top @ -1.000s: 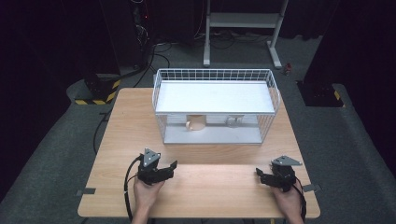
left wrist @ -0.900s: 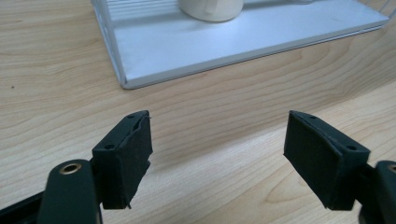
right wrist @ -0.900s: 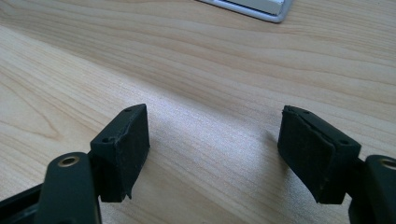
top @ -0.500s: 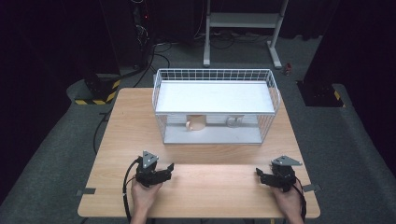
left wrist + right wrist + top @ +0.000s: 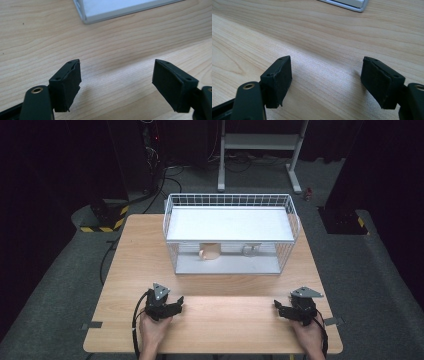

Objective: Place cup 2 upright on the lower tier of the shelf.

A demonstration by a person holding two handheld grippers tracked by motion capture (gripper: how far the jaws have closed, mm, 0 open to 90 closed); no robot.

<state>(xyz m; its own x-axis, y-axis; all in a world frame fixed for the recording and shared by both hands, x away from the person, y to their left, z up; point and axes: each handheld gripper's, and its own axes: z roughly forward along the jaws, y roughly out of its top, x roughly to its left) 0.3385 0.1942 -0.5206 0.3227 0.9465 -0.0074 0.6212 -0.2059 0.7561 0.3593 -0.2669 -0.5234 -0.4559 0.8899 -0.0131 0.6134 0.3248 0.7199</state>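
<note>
left gripper (image 5: 172, 306) has shifted slightly nearer and left since the earlier frame; right gripper (image 5: 284, 309) hasn't budged. both rest at the table's (image 5: 230, 290) near edge, well apart, left one near-left, right one near-right. jaws apart on both, bare wood between them. wire basket (image 5: 230, 200) sits at far centre, tan cup (image 5: 210, 252) and a small clear item (image 5: 250, 251) on its lower shelf.

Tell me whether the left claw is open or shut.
Open. In the left gripper view the left claw has its two black jaws standing wide apart, with bare wooden table between them and nothing held.
</note>
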